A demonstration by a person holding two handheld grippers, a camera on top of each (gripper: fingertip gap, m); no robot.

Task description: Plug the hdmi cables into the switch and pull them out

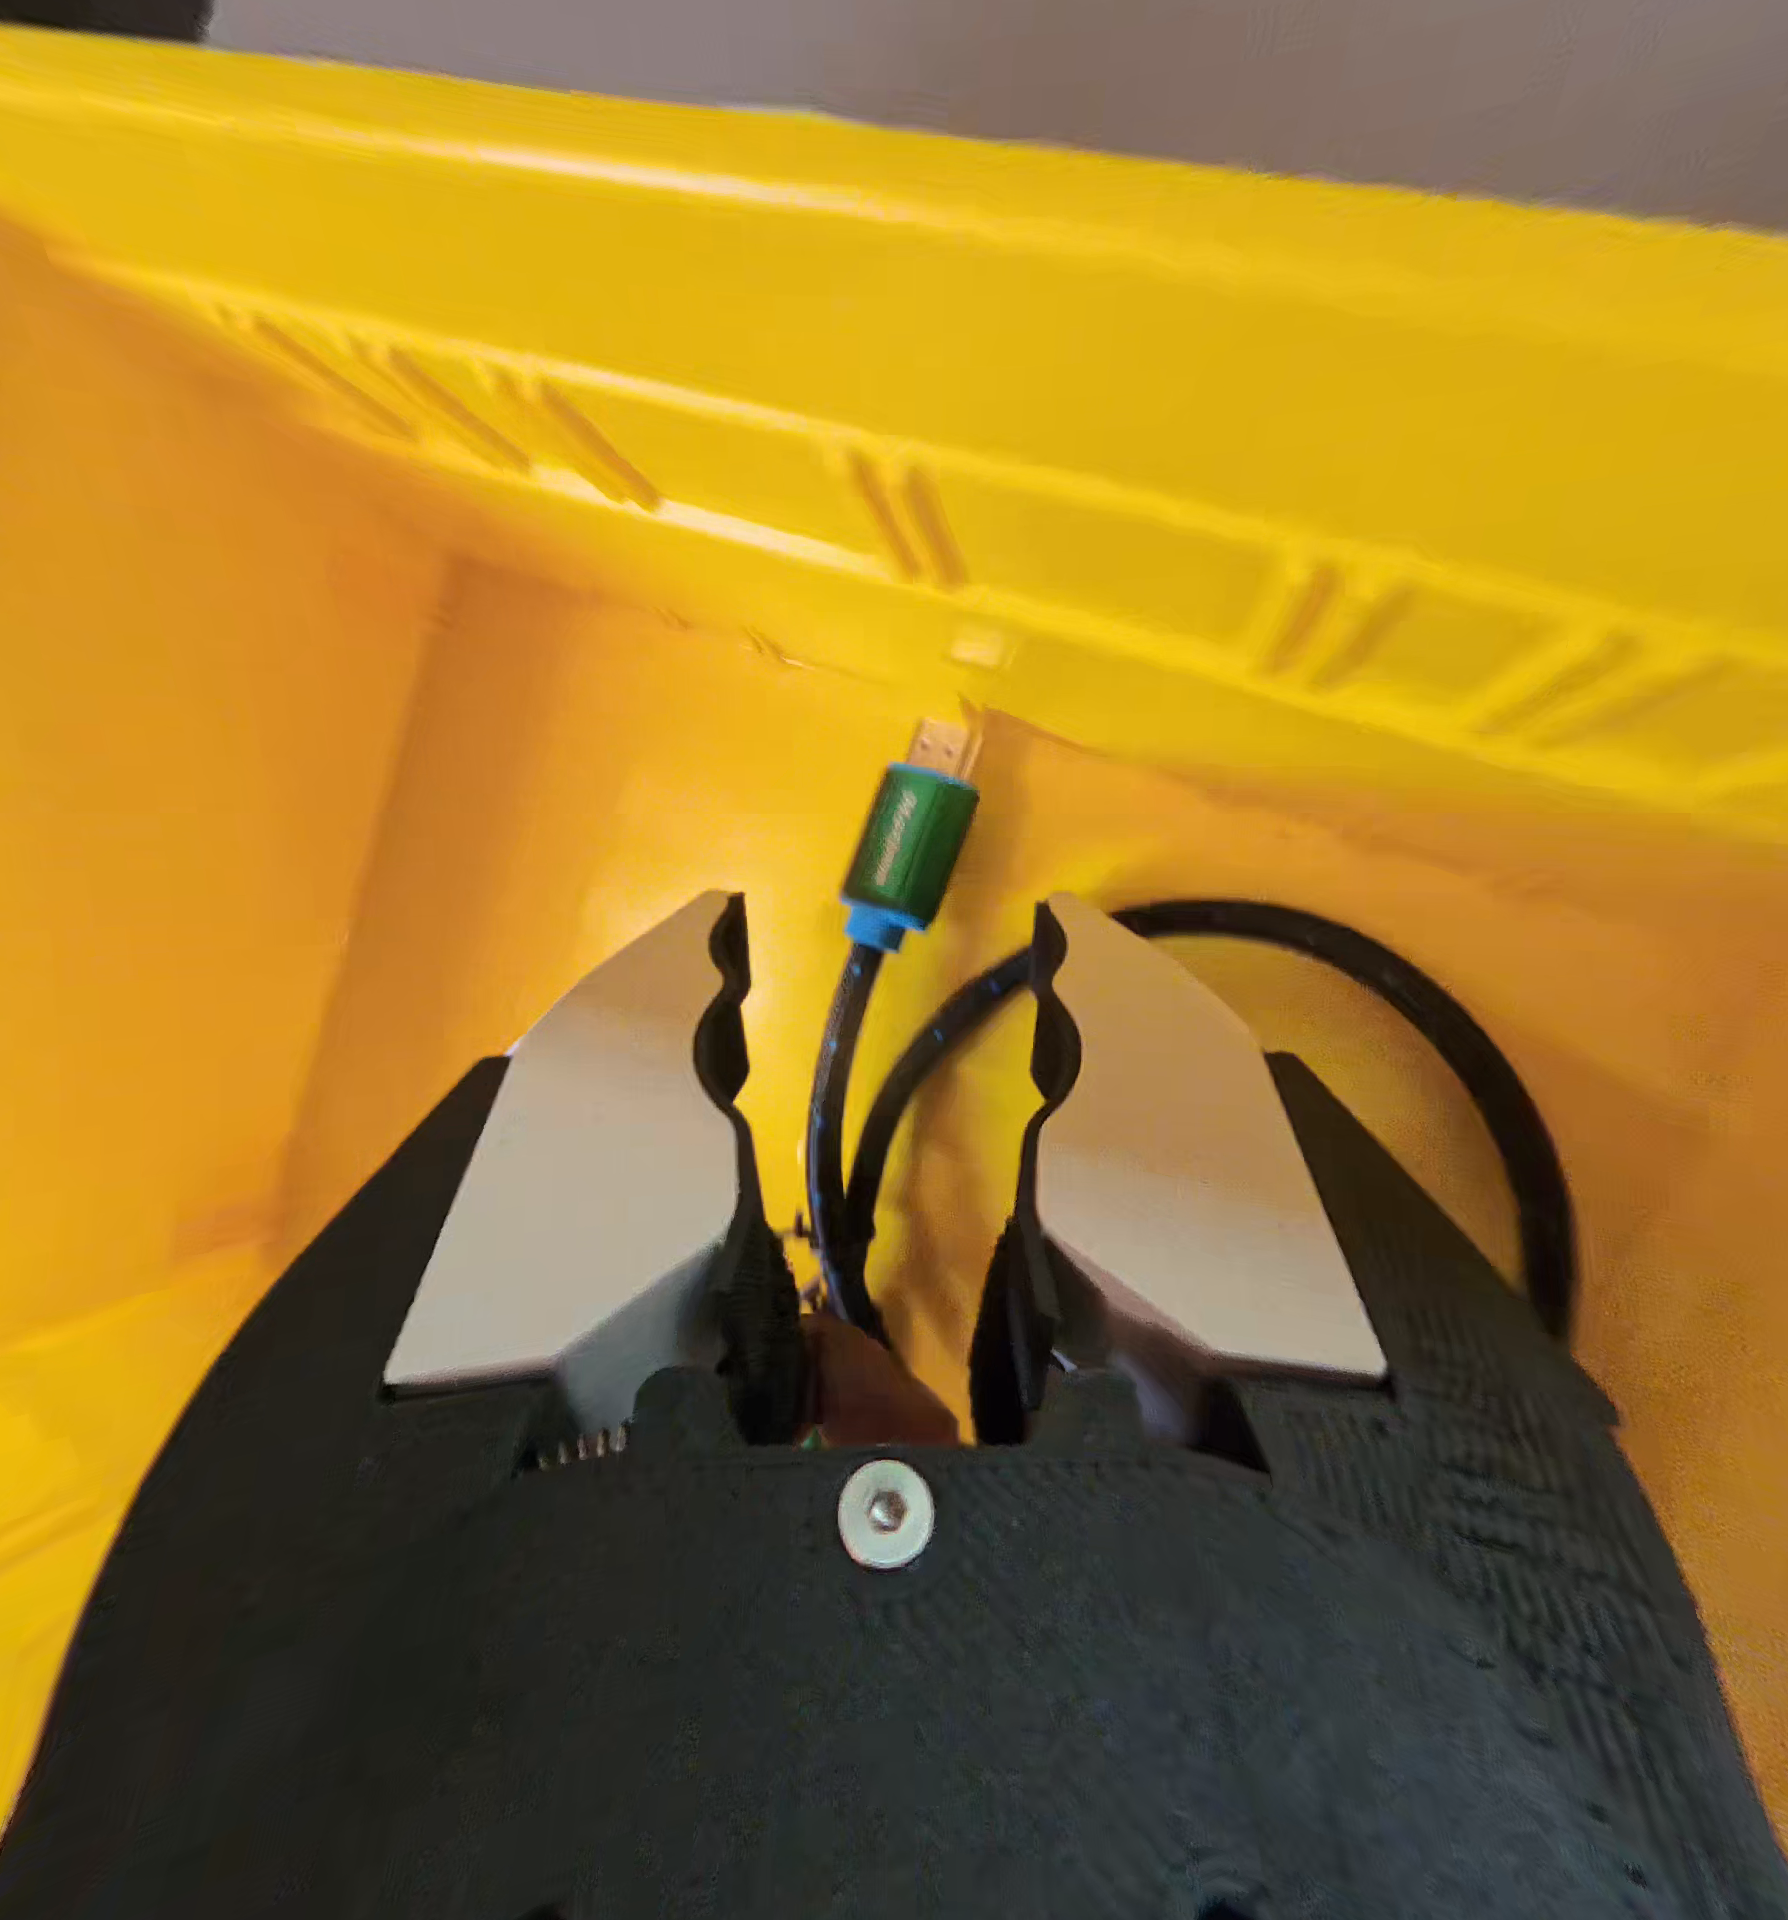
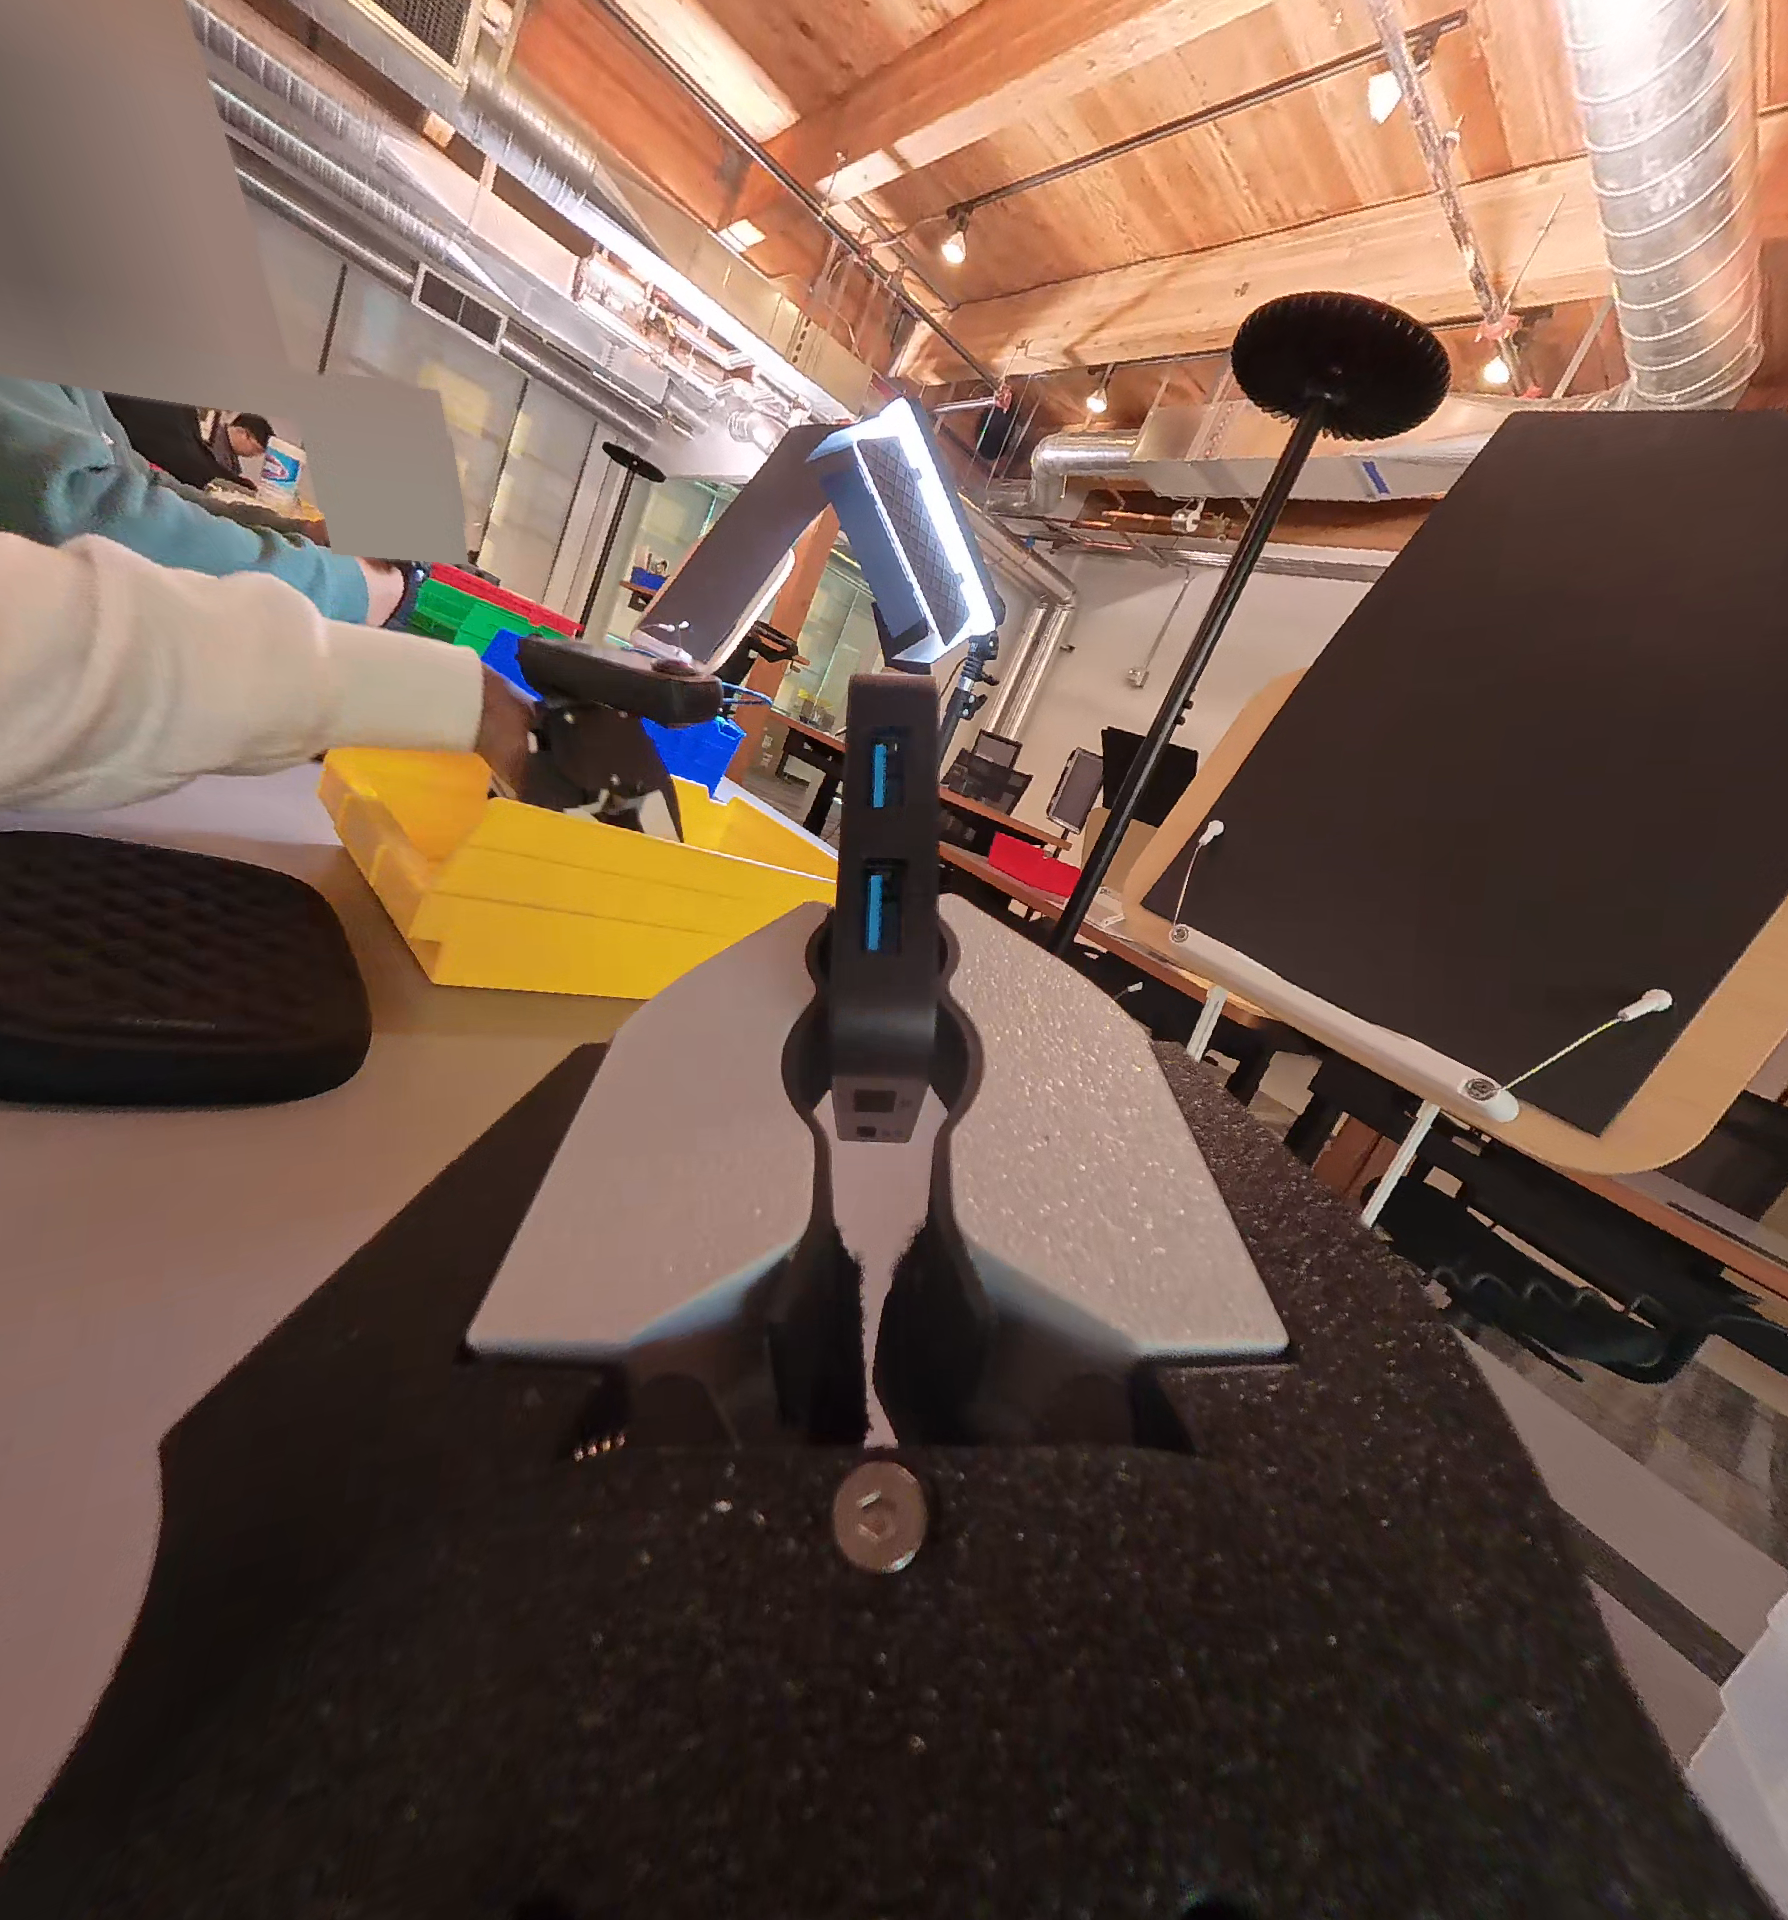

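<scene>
In the left wrist view my left gripper [image 1: 888, 920] is open inside a yellow bin [image 1: 246, 831]. A black HDMI cable [image 1: 836, 1060] runs up between the fingers, untouched. Its green plug [image 1: 909, 844] with a gold tip leans against the bin's far wall, just past the fingertips. The cable loops round to the right [image 1: 1472, 1049]. In the right wrist view my right gripper [image 2: 882, 935] is shut on the black switch [image 2: 885, 831], held upright above the table, two blue ports facing the camera. The left gripper [image 2: 609, 748] shows far off, reaching into the yellow bin [image 2: 578, 904].
A black mesh pad [image 2: 131, 966] lies on the grey table [image 2: 142, 1299] at left. A tilted black board [image 2: 1555, 748] with a wooden rim stands at right, with a black pole stand [image 2: 1181, 707] beside it. Coloured bins [image 2: 495, 613] sit behind. A person's white sleeve [image 2: 194, 665] reaches in. My hands' fingertips stand some 40 cm from each other.
</scene>
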